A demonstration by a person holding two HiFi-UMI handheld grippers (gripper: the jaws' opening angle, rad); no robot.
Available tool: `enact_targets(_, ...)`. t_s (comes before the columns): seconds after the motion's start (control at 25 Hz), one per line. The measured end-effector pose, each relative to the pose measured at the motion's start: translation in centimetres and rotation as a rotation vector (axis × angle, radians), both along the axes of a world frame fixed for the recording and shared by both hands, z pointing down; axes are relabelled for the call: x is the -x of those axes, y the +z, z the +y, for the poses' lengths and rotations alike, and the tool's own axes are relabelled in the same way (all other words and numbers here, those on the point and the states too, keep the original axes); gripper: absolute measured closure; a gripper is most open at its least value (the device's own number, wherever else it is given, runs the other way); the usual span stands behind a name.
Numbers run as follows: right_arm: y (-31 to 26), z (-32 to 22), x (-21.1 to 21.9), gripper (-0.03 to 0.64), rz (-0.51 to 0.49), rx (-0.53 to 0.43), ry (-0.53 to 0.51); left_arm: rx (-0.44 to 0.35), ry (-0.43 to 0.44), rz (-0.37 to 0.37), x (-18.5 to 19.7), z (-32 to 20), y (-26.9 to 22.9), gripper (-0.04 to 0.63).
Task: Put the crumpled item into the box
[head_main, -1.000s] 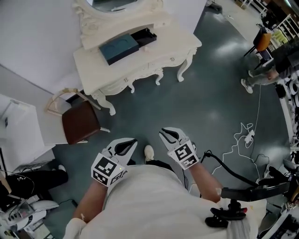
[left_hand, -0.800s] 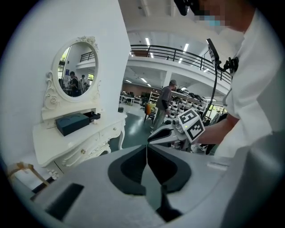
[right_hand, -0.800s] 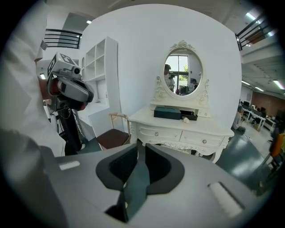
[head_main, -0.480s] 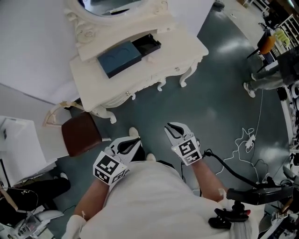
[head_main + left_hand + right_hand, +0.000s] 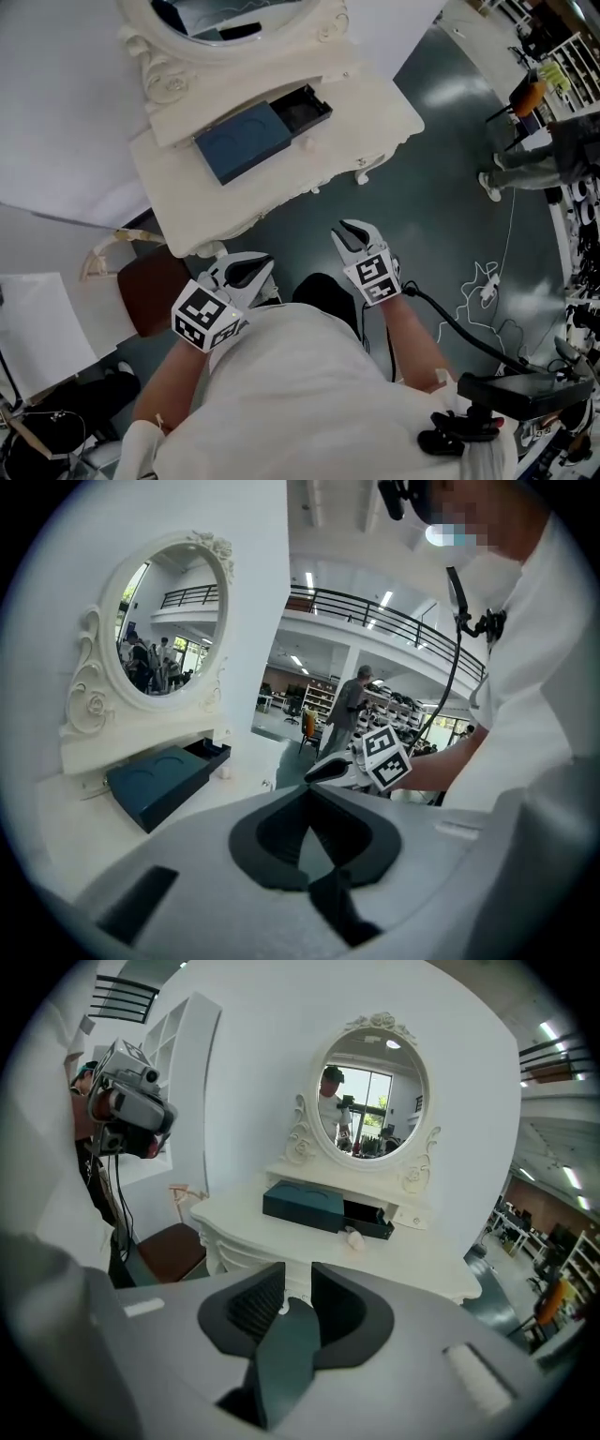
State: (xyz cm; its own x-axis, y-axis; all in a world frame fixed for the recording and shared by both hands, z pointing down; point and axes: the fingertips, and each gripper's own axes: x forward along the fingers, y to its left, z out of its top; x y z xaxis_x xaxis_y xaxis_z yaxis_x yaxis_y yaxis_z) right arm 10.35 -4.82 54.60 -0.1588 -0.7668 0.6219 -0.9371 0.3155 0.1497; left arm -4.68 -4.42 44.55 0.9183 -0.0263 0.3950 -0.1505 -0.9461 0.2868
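Observation:
A dark teal box [image 5: 253, 131] lies on the white dressing table [image 5: 375, 103] with its drawer part slid open to the right. A small pale crumpled item [image 5: 353, 1237] rests on the tabletop just in front of the open part. Both grippers hang in the air short of the table's front edge, apart from the box. My left gripper [image 5: 246, 272] has its jaws together with nothing in them; it sees the box [image 5: 159, 780] to its left. My right gripper [image 5: 354, 234] points at the table, and its jaws are opening with a narrow gap and nothing between them.
A brown-seated chair [image 5: 150, 291] stands at the table's left end, by a white cabinet [image 5: 37, 328]. An oval mirror [image 5: 373, 1091] rises behind the box. White cable [image 5: 487, 281] lies on the grey floor at right, where a person [image 5: 544, 159] stands.
The view has come closer to the dressing table, and both grippers have moved forward with it. The chair has slid toward the lower left of the view.

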Motion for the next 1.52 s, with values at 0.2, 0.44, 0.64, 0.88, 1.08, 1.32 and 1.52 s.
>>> enact_targets(0.2, 1.4, -5.8, -2.3, 0.509, 0.031, 0.020, -0.013, 0.017, -0.067, 0.008, -0.1, -4.1, 0.0, 0.594)
enact_targets(0.44, 3.4, -13.8, -6.0, 0.483, 0.100, 0.038, -0.111, 0.015, -0.199, -0.012, -1.7, -8.8, -0.7, 0.592)
enact_targets(0.64, 6.3, -19.9, -8.3, 0.466, 0.157, 0.069, -0.187, 0.003, -0.281, -0.034, -3.2, -12.4, -0.6, 0.592)
enact_targets(0.88, 9.9, -23.8, -9.3, 0.436, 0.179, 0.116, -0.300, 0.002, -0.369, -0.059, -5.7, -14.5, -0.5, 0.592)
enact_targets(1.08, 12.0, -25.9, -9.9, 0.420, 0.182, 0.149, -0.381, 0.005, -0.420, -0.082, -7.9, -16.9, -0.5, 0.592)
enact_targets(1.32, 13.1, -26.7, -10.3, 0.448, 0.170, 0.172, -0.440, 0.008, -0.467, -0.096, -10.1, -18.6, -0.8, 0.593)
enact_targets(1.52, 12.5, -26.5, -10.7, 0.474, 0.142, 0.169, -0.478, 0.004, -0.485, -0.101, -11.8, -19.6, -0.7, 0.592)
